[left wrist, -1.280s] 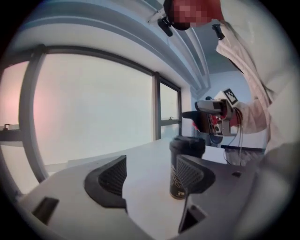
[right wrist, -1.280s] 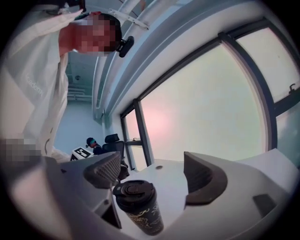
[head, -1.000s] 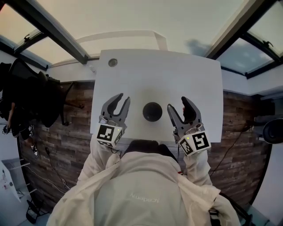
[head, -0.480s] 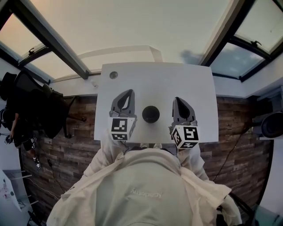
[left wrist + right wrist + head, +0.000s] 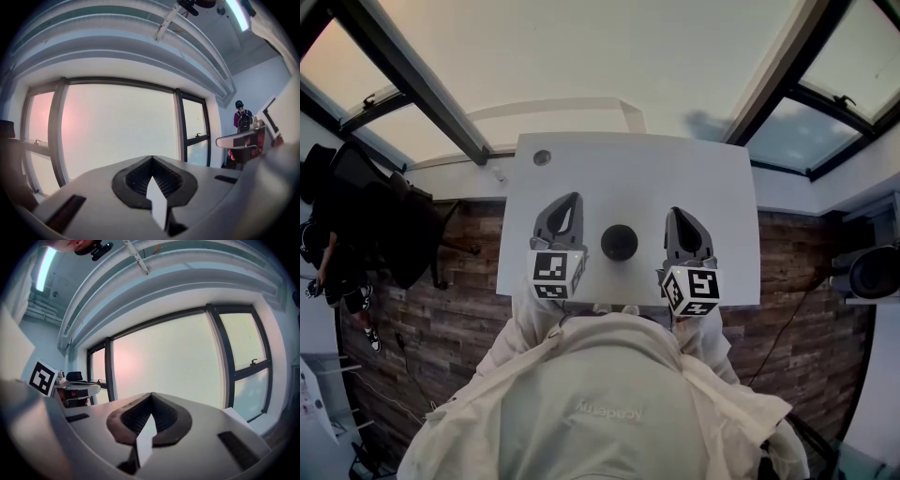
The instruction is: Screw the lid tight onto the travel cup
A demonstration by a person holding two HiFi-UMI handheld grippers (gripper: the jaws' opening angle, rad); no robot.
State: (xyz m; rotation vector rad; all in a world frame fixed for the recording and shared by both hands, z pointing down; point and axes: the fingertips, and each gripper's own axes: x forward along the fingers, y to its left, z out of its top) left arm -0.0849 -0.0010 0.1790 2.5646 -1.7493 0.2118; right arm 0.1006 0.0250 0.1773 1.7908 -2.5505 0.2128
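Change over the last second: both sets of jaws went from apart to fully closed, with nothing between them.

- left gripper (image 5: 572,199): jaws together and empty. Its own view shows the tips meeting (image 5: 151,158), with only the window (image 5: 119,131) beyond them.
- right gripper (image 5: 151,394): same, jaws together and empty, looking out at the window. In the head view it sits at (image 5: 674,214).
- Both grippers have also come up and levelled out. A second ago they angled down at the bench (image 5: 712,178); now neither gripper view shows bench or cup.
- cup (image 5: 620,242): standing on the bench between the two grippers, right of the left jaws and left of the right jaws. It sits beside the gripper bodies, behind the tips, and neither gripper touches it. It's in about the same spot between the grippers as before.
- lid: I can't tell from straight above whether it's on the cup, because the top is just a dark round. No loose lid shows on the bench. The small round disc (image 5: 542,157) at the far corner, ahead of the left jaws, looks like a fitting.

My read: this is a parked pose with no grip on anything, so no screwing is under way. I can't judge tightness from here. Any further turn needs the jaws reopened and brought down onto the cup.
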